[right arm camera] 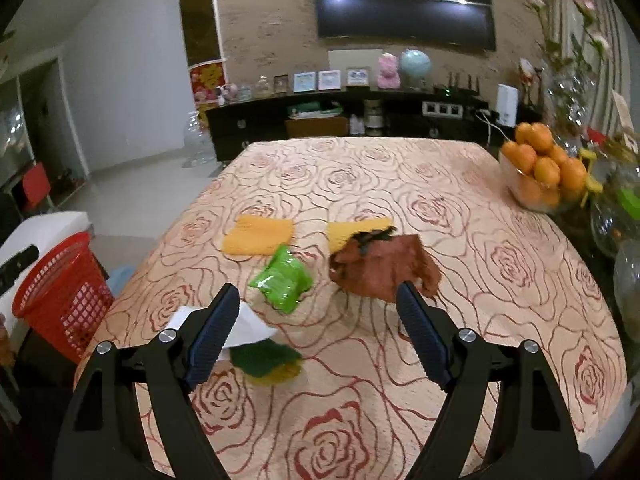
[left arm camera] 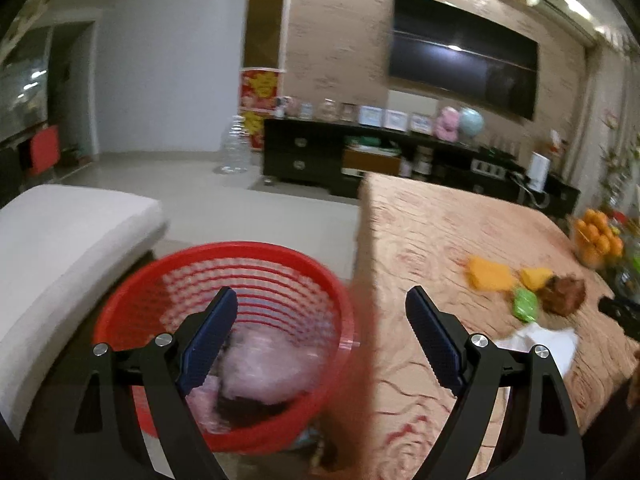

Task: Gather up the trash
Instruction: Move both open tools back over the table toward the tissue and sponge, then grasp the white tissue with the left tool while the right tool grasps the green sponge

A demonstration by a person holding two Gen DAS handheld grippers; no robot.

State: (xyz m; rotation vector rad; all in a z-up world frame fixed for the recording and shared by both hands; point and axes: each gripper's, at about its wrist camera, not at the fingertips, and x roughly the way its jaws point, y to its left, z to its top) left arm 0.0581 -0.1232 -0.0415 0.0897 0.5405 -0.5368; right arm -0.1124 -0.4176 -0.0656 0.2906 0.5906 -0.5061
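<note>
Crumpled plastic and paper make up what lies on the rose-patterned worktop (right arm camera: 460, 216): a green wrapper (right arm camera: 282, 282), a brown crumpled bag (right arm camera: 384, 266), two flat orange pieces (right arm camera: 258, 235), and nearest the edge a white paper (right arm camera: 248, 326) overlapping a dark green scrap (right arm camera: 266, 358). The right gripper (right arm camera: 316, 338) hangs over them with its jaws spread and nothing between them; the white paper sits just behind its left finger. The left gripper (left arm camera: 322, 340) also has its jaws spread and empty, above the red basket (left arm camera: 120, 312) that stands on the floor beside the worktop's corner, with pale crumpled waste already inside. All of this trash looks light and soft; it should crush rather than resist, and the glossy green wrapper may slip. A raised fold or puffed middle gives the best hold. The flat orange pieces and the paper offer little height, so an edge or lifted corner seems the place to pinch.
</note>
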